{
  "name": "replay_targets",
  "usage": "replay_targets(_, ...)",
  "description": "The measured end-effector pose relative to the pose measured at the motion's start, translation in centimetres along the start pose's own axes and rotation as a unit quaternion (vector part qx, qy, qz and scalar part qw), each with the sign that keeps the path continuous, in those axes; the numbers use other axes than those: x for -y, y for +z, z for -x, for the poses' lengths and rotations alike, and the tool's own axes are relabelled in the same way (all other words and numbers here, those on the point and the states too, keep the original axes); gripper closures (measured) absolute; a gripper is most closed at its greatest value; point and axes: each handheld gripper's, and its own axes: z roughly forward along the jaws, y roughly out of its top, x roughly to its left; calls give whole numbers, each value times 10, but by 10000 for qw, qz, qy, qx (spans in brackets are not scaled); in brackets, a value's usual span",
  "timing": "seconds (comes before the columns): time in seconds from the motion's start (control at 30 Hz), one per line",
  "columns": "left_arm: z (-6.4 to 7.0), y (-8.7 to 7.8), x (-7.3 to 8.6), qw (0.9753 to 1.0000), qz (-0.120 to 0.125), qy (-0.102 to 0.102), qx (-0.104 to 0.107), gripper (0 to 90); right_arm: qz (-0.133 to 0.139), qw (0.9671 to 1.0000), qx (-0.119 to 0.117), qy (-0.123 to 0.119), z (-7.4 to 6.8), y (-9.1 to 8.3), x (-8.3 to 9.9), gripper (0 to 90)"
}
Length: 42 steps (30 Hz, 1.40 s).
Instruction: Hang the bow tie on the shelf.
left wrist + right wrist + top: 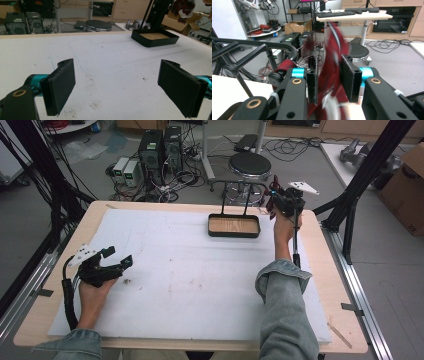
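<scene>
The wooden table [320, 270] carries a white foam mat [190, 270] that covers nearly all of it. At about 12 o'clock on the mat, a little toward 1, sits a shallow black tray [234, 226] with a wood-coloured floor, its long axis running 9 to 3 across the table; nothing lies in it.

The right gripper [278, 200] is held up at about 1 o'clock, just past the tray's right end and above the table's far edge. In the right gripper view its black jaws stand close together on a red cloth-like thing with white markings [332, 75], which hangs blurred between the pads [348, 77]; in the high view a bit of red [275, 185] shows beside the gripper. I cannot tell exactly what the thing is.

The left gripper [117, 257] rests low at about 8 o'clock, its jaws spread wide with nothing between them and bare mat below, well apart from the tray.

The relation that matters: the tray lies just to 9 o'clock of and below the held red thing, so the right hand is far nearer. I judge that setting the thing in the tray would call for a short shift toward 9 o'clock and a lowering.
</scene>
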Motion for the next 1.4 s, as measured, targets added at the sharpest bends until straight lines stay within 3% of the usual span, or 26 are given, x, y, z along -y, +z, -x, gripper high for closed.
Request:
replay_targets(0.77,1,-1,-1,10000,15,21,-3,148,-46,10000,34,32,7,-14,-7,619)
replay_targets(0.97,2,-1,-1,10000,28,36,-3,149,-103,9999,87,93,9,-21,-10,538)
replay_targets(1.0,2,-1,-1,10000,34,36,-8,149,-93,9998,21,163,10,-25,-12,487)
replay_targets(1.1,2,-2,-1,10000,40,48,2,149,-83,9998,4,198,10,-28,-14,463)
replay_targets(1.27,3,-2,-2,10000,52,77,-5,150,-66,9999,-58,133,8,-39,-20,394)
replay_targets(1.4,3,-3,-2,9999,66,93,2,151,183,9998,-38,-5,5,-51,-20,354)
